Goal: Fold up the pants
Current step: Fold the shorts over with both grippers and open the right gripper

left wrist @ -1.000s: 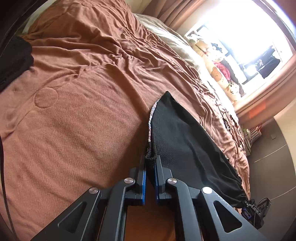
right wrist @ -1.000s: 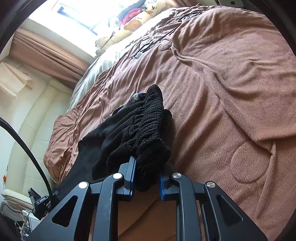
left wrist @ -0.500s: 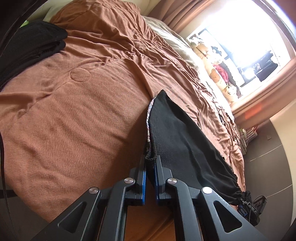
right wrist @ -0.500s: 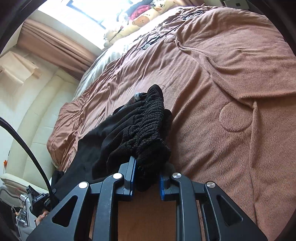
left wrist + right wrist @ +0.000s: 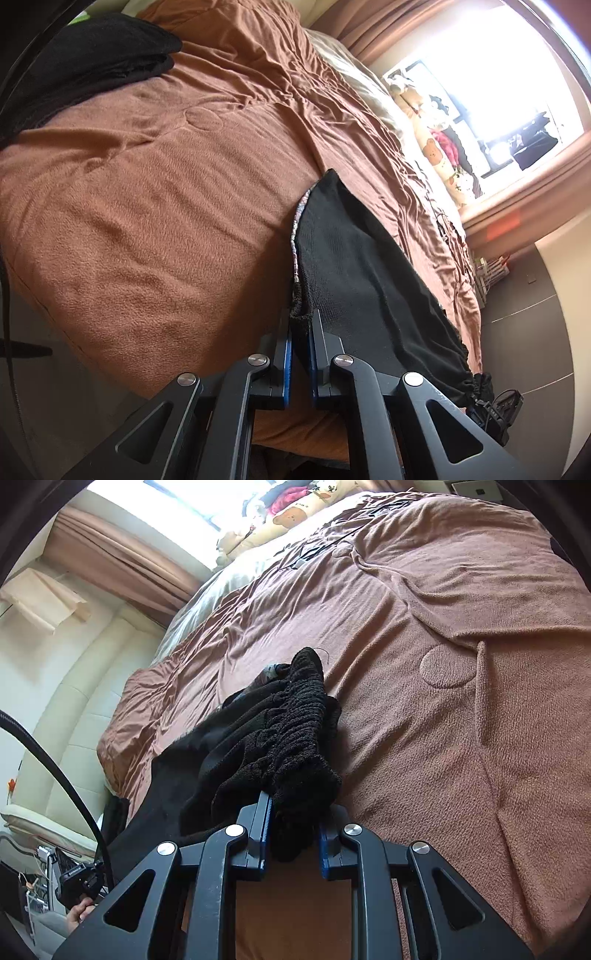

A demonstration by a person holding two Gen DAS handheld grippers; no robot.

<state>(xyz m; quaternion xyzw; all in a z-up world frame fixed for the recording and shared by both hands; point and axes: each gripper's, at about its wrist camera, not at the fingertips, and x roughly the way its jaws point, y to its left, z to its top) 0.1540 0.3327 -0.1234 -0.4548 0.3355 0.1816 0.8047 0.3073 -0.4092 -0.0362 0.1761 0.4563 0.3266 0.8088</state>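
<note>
Black pants point(image 5: 354, 280) hang stretched between my two grippers above a brown bed cover point(image 5: 155, 206). My left gripper point(image 5: 300, 321) is shut on one edge of the fabric, by a patterned inner band. The cloth runs taut to the right, down to a gathered end. In the right wrist view, my right gripper point(image 5: 293, 812) is shut on a bunched, ribbed part of the pants point(image 5: 291, 731), which drape to the left off the bed's side.
A pile of dark clothing point(image 5: 85, 70) lies at the far left of the bed. Plush toys point(image 5: 436, 147) and a bright window line the far side. Cables point(image 5: 317, 550) lie on the cover. A dark floor point(image 5: 524, 325) is at the right.
Both grippers have drawn back toward the bed's near edge with the pants still held. The dark clothing pile has come further into the left wrist view.
</note>
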